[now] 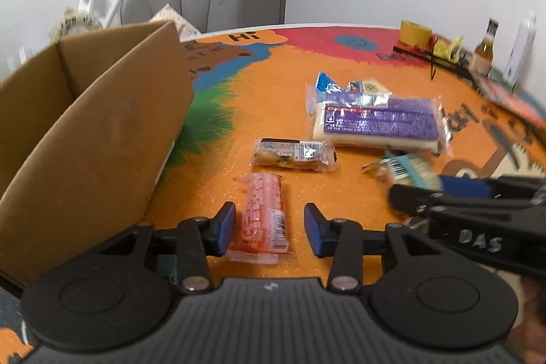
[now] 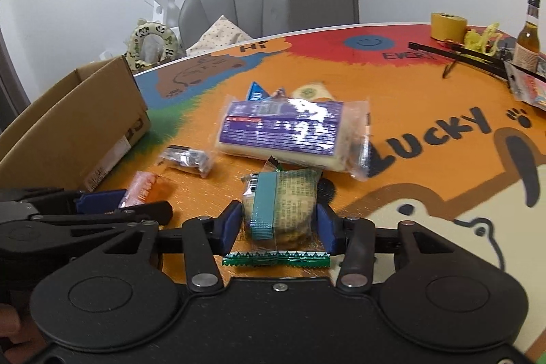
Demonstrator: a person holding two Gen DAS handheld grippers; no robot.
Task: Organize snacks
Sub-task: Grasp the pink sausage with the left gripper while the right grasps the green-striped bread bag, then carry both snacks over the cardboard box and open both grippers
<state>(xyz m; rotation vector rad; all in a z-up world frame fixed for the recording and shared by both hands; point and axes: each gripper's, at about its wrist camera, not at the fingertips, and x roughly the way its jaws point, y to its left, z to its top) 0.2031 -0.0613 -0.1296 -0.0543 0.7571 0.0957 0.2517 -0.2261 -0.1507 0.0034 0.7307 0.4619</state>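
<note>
A pink snack packet [image 1: 262, 220] lies on the orange table between the blue pads of my left gripper [image 1: 269, 227], which is open; the right pad stands clear of it. My right gripper [image 2: 278, 224] is shut on a green-wrapped cookie packet [image 2: 283, 203], a pad pressing on each side. The left wrist view has the right gripper [image 1: 419, 190] coming in from the right with that green packet [image 1: 409, 171]. An open cardboard box [image 1: 85, 125] stands at the left. A large purple-labelled pack [image 2: 290, 132] and a small dark-labelled clear packet [image 2: 187, 159] lie further out.
Small blue and pale packets [image 2: 259, 94] lie behind the purple pack. At the far right are a yellow tape roll [image 2: 447, 26], a brown bottle [image 2: 529, 33] and a black rack [image 2: 460, 53]. A grey chair [image 2: 235, 2] stands behind the table.
</note>
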